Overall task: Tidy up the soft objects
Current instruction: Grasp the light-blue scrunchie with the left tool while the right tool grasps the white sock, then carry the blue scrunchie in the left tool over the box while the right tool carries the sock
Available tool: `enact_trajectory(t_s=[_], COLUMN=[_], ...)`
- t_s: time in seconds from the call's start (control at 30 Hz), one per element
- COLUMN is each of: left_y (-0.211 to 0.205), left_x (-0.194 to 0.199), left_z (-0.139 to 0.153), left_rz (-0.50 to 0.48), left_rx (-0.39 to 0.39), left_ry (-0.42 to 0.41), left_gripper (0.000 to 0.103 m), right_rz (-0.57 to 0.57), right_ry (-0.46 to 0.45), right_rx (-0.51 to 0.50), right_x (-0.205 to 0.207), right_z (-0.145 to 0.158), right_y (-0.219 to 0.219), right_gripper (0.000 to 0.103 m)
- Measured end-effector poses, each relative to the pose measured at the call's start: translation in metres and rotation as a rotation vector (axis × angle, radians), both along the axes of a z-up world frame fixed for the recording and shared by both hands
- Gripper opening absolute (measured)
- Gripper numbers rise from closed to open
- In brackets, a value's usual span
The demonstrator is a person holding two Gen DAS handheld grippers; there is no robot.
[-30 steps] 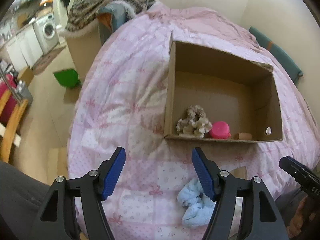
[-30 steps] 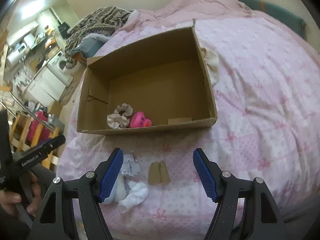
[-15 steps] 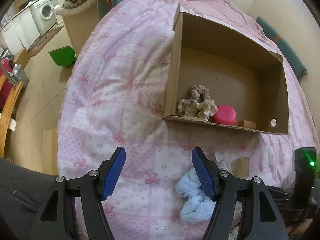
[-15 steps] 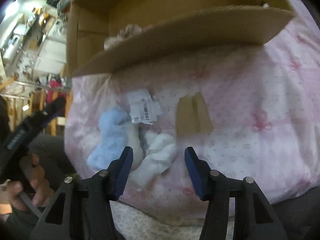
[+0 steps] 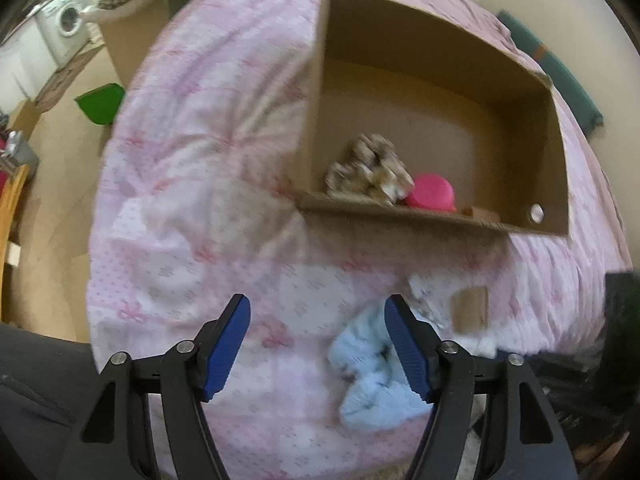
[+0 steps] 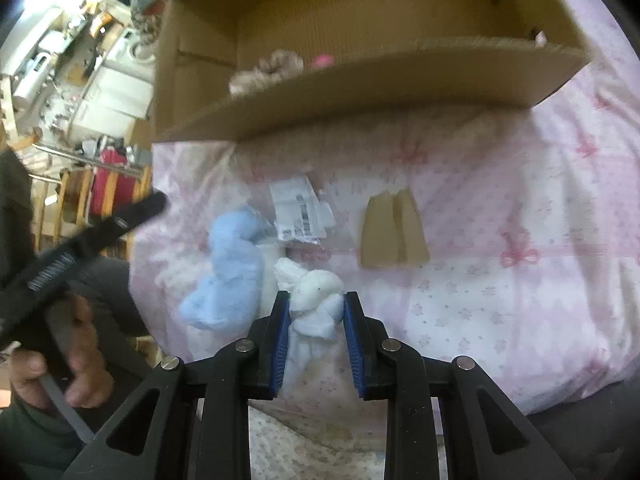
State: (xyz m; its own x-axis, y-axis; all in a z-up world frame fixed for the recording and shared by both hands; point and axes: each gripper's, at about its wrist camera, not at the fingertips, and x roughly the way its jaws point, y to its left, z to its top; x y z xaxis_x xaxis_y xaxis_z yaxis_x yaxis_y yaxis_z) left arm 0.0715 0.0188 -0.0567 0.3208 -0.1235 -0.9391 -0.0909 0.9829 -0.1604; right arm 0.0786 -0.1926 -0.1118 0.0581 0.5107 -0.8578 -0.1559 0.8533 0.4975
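My right gripper (image 6: pixel 313 300) is shut on a white fluffy soft object (image 6: pixel 316 300) lying on the pink bedspread (image 6: pixel 520 280). A light blue fluffy object (image 6: pixel 230 268) lies just left of it; in the left wrist view it (image 5: pixel 372 372) sits against the inner side of the right finger. My left gripper (image 5: pixel 318 316) is open and empty above the bedspread (image 5: pixel 192 184). The cardboard box (image 5: pixel 436 216) beyond holds a beige scrunchie (image 5: pixel 370 172) and a pink round object (image 5: pixel 432 194); the box also shows in the right wrist view (image 6: pixel 360 92).
A paper label (image 6: pixel 300 210) and a folded cardboard piece (image 6: pixel 394 232) lie on the bed in front of the box. A green object (image 5: pixel 100 102) sits on the floor at left. A washing machine (image 5: pixel 66 26) stands far left.
My right gripper has dropped to the bed and closed on the white fluffy object. My left gripper has shifted slightly nearer the blue object and stays open.
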Motion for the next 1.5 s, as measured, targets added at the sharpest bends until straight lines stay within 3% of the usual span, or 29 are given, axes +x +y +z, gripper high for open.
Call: enact_trajectory(t_s=[0.13, 0.2, 0.3, 0.43, 0.47, 0.6, 0.63, 0.7, 0.73, 0.9, 1.2, 1.4, 1.5], left_y=[-0.019, -0.033, -0.046, -0.055, -0.058, -0.067, -0.068, -0.068, -0.068, -0.052, -0.012, -0.001, 0.000], left_x=[-0.003, -0.003, -0.004, -0.004, -0.004, -0.006, -0.007, -0.008, -0.009, -0.021, -0.012, -0.010, -0.011], left_z=[-0.012, -0.026, -0.046, -0.056, -0.057, -0.060, -0.060, -0.057, -0.054, -0.031, -0.004, 0.001, 0.007], left_rz=[-0.078, -0.133, -0.163, -0.172, -0.185, -0.236, -0.240, -0.254, -0.264, -0.261, -0.071, 0.007, 0.028], left_rx=[-0.115, -0.171, -0.146, -0.058, -0.051, -0.072, -0.070, -0.082, -0.095, -0.044, 0.037, 0.089, 0.150], left_ry=[0.072, 0.152, 0.238, 0.238, 0.229, 0.247, 0.246, 0.248, 0.248, 0.193, 0.068, 0.003, -0.038], left_gripper=[0.079, 0.081, 0.081, 0.081, 0.078, 0.047, 0.046, 0.030, 0.028, 0.025, 0.025, 0.025, 0.025], right_rz=[-0.096, -0.156, -0.215, -0.214, -0.210, -0.202, -0.202, -0.201, -0.200, -0.204, -0.174, -0.178, -0.173], right_ry=[-0.088, -0.100, -0.097, -0.098, -0.100, -0.101, -0.100, -0.099, -0.098, -0.105, -0.125, -0.140, -0.159], right_rx=[0.015, 0.016, 0.029, 0.029, 0.026, 0.024, 0.023, 0.021, 0.020, 0.023, 0.019, 0.019, 0.026], right_x=[0.000, 0.003, 0.008, 0.010, 0.009, 0.008, 0.009, 0.008, 0.009, 0.008, 0.005, 0.003, 0.002], right_z=[0.022, 0.025, 0.026, 0.023, 0.023, 0.023, 0.023, 0.023, 0.022, 0.023, 0.026, 0.029, 0.033], right_y=[-0.020, -0.032, -0.043, -0.037, -0.036, -0.037, -0.036, -0.037, -0.037, -0.036, -0.031, -0.032, -0.030], right_gripper=[0.028, 0.028, 0.028, 0.028, 0.028, 0.028, 0.028, 0.028, 0.028, 0.028, 0.028, 0.028, 0.028])
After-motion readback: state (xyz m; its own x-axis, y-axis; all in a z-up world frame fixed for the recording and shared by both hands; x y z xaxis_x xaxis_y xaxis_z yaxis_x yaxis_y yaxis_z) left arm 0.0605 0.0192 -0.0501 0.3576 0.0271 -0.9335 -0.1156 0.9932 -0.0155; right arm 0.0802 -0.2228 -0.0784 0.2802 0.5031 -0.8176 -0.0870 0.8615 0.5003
